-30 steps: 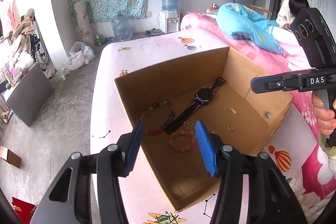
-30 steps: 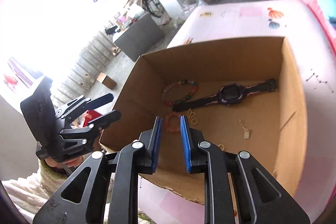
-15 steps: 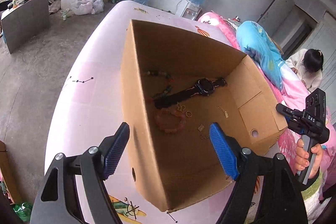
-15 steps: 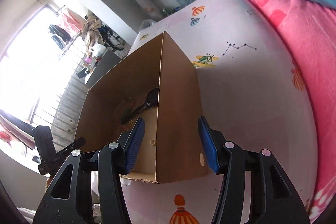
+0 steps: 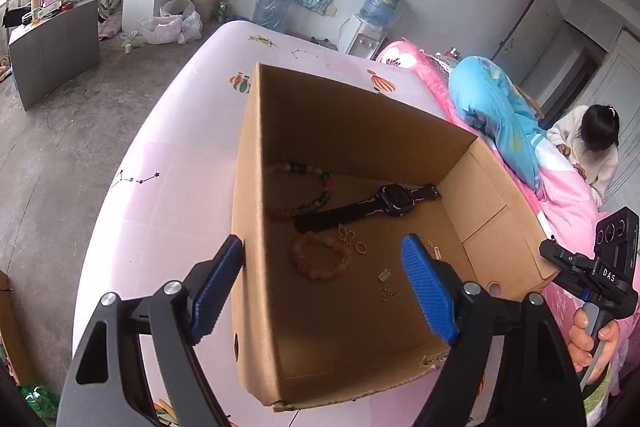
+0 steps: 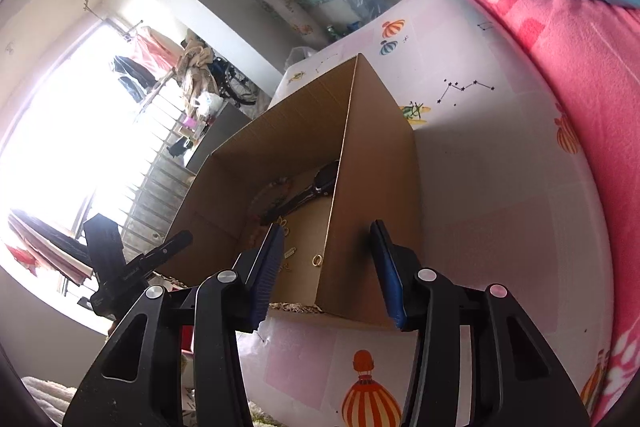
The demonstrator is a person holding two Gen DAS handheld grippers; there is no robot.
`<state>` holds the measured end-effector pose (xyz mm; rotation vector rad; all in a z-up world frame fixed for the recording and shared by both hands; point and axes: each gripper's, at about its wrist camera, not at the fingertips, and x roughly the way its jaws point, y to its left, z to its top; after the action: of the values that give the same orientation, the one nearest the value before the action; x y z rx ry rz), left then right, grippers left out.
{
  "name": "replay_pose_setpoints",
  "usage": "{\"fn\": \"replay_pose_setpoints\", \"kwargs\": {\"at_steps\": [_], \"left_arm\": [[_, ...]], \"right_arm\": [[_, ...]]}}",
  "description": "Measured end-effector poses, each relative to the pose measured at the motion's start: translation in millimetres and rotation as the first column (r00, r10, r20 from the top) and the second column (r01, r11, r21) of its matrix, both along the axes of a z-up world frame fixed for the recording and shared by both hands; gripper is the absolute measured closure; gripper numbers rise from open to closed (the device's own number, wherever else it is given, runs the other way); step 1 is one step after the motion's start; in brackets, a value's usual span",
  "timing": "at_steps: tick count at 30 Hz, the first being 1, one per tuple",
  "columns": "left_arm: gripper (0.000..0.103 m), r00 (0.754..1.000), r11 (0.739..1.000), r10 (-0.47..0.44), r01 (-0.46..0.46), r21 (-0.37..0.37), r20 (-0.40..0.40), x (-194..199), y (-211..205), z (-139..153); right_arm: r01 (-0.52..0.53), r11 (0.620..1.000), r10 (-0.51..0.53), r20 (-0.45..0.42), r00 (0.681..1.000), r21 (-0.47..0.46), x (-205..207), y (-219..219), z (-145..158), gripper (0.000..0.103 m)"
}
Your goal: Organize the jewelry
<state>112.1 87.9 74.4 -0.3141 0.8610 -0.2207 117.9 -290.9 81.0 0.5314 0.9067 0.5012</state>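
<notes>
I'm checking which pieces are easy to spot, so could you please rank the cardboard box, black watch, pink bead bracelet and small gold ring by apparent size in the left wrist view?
1. cardboard box
2. black watch
3. pink bead bracelet
4. small gold ring

My left gripper (image 5: 322, 287) is a black plastic frame with triangular cut-outs, round silver screw heads at its joints, and two fingers (image 5: 427, 291) faced with ribbed bright-blue pads. My right gripper (image 6: 328, 267) is built the same way, black with silver screws and darker blue ribbed pads; seen from the left camera it has a boxy black camera block on top with round lenses, a body lettered "DAS" in white, and a grey trigger in the handle. Below my right hand (image 5: 592, 347) shows a bit of fuzzy greenish sleeve.
</notes>
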Motion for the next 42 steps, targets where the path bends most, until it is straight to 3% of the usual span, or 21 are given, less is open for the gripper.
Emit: {"fn": "replay_pose_setpoints", "kwargs": {"at_steps": [8,15,18,20,24,27,29,32,37,39,42], "left_arm": [[0.025,0.998,0.997,-0.051,0.049,-0.052,-0.037,-5.8,-6.8,-12.2],[0.025,0.994,0.992,-0.094,0.09,-0.086,-0.048,-32.8,-13.8,-13.8],[0.025,0.994,0.993,-0.108,0.107,-0.049,-0.025,-38.7,-19.8,-13.5],[0.024,0.994,0.994,-0.107,0.107,-0.027,-0.001,-42.1,-22.3,-10.6],[0.023,0.991,0.993,-0.088,0.079,0.089,0.103,-59.9,-27.3,6.1],[0.013,0.981,0.988,-0.078,0.052,0.148,0.177,-77.0,-27.7,19.1],[0.006,0.973,0.983,-0.069,0.028,0.181,0.222,-88.8,-28.7,27.0],[0.006,0.962,0.979,-0.058,0.002,0.204,0.267,-105.2,-29.5,36.4],[0.006,0.966,0.974,-0.02,-0.039,0.224,0.257,-122.7,-32.9,40.8],[0.006,0.964,0.961,0.012,-0.084,0.264,0.264,-128.5,-36.5,40.4],[0.006,0.969,0.915,0.051,-0.142,0.378,0.24,-130.6,-45.6,33.8]], "right_arm": [[0.055,0.998,-0.056,-0.027,0.998,-0.038,-37.2,-9.1,-8.4,0.059],[0.092,0.993,-0.094,-0.025,0.995,-0.073,-41.1,-18.0,-14.6,0.059],[0.099,0.994,-0.1,-0.031,0.994,-0.052,-42.1,-24.3,-17.0,0.059],[0.126,0.986,-0.127,-0.007,0.992,-0.105,-47.4,-25.9,-12.3,0.059],[0.183,0.966,-0.171,0.081,0.982,-0.181,-65.8,-31.8,4.7,0.048],[0.215,0.947,-0.172,0.186,0.967,-0.238,-87.0,-32.1,24.3,0.041],[0.222,0.935,-0.147,0.269,0.952,-0.276,-102.8,-26.9,37.0,0.035],[0.209,0.922,-0.083,0.362,0.929,-0.325,-121.6,-11.9,50.9,0.025],[0.149,0.904,0.034,0.414,0.91,-0.401,-133.7,23.8,51.8,0.009],[0.121,0.904,0.058,0.399,0.915,-0.41,-135.0,36.2,44.5,0.008],[0.096,0.9,0.072,0.361,0.93,-0.425,-132.3,55.5,31.2,0.008]]}}
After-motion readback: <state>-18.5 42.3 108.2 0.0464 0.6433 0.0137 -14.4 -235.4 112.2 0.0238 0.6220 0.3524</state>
